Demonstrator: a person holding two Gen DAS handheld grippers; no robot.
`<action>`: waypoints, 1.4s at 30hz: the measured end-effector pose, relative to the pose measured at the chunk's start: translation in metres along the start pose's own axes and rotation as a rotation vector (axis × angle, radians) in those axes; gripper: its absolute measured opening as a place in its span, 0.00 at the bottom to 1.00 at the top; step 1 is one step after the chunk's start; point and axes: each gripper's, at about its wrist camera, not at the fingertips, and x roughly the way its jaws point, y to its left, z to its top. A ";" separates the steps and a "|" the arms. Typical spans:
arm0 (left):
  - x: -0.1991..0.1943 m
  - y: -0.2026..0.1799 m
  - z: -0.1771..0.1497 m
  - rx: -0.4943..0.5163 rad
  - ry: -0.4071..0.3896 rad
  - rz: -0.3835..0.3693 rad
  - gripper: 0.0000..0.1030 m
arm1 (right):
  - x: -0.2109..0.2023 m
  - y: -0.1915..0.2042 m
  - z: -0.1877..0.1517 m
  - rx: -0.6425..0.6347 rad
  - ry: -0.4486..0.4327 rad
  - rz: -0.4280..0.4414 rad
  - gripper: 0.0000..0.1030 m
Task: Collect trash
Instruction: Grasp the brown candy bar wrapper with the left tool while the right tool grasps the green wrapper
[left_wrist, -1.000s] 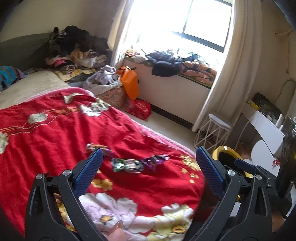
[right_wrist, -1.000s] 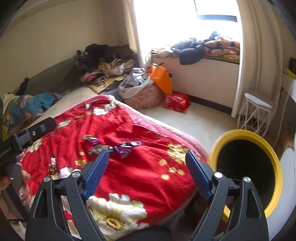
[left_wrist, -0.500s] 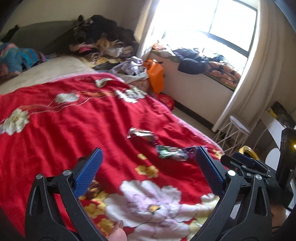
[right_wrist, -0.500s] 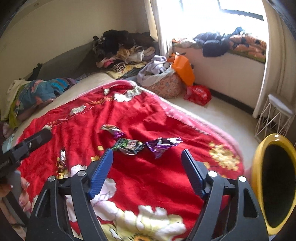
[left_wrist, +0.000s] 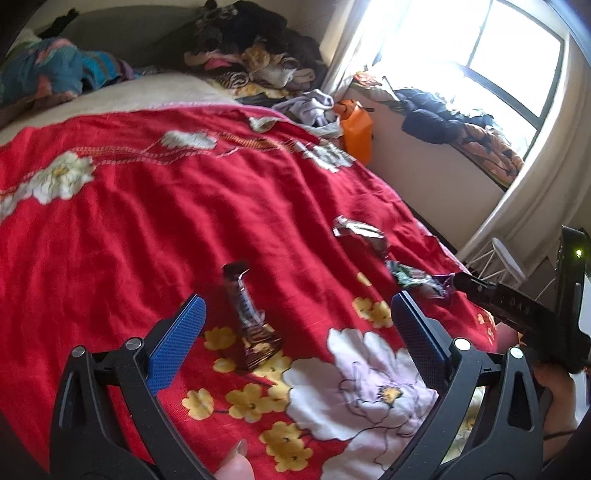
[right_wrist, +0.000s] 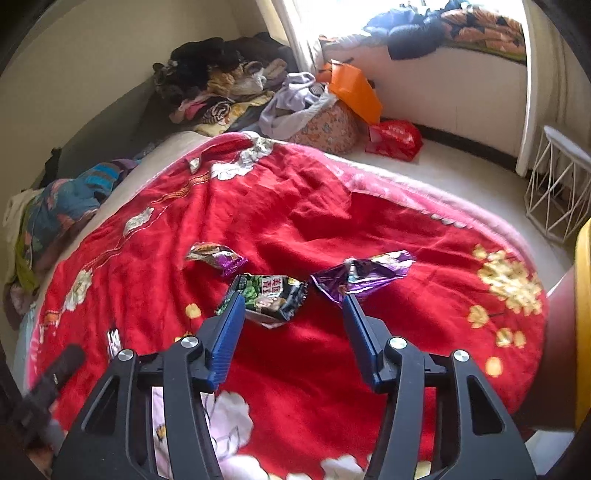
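Nothing is looking collected yet: as far as the pictures show, four pieces of trash are lying on the red flowered blanket (right_wrist: 295, 206) of the bed, and no gripper is holding any of them. Going from left to right in the left wrist view, the left gripper (left_wrist: 295, 328) is hanging over the blanket with its blue pads spread wide and empty, and the brown striped wrapper (left_wrist: 251, 325) is lying between them, a little toward 11 o'clock from the middle of the gap, not touched by either pad. Further toward 1 o'clock from it a silver and purple wrapper (left_wrist: 360, 234) is resting on the blanket. In the right wrist view this same wrapper (right_wrist: 216, 256) is lying at about 11 o'clock from the right gripper (right_wrist: 293, 301). The jaws of this gripper are closing, and the green and black snack bag (right_wrist: 269, 295) is lying just ahead of and between the fingertips; the left pad is overlapping its edge in the picture, but I cannot tell whether it is touching. The crumpled purple wrapper (right_wrist: 364, 275) is lying just beyond the right fingertip, at 1 o'clock. The yellow bin (right_wrist: 583, 332) is showing only as a rim at 3 o'clock, beside the bed, and its inside is hidden. So I am judging that the task is near its start: the first grasps are being prepared, and all four pieces remain to be carried to the bin.
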 end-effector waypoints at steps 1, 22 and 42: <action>0.001 0.002 -0.001 -0.007 0.006 0.001 0.90 | 0.004 0.000 0.001 0.006 0.007 0.002 0.51; 0.030 0.025 -0.020 -0.107 0.115 -0.018 0.27 | 0.018 -0.006 -0.014 0.063 0.060 0.121 0.08; -0.003 -0.033 0.003 0.012 0.047 -0.129 0.13 | -0.063 -0.023 -0.019 0.007 -0.083 0.083 0.08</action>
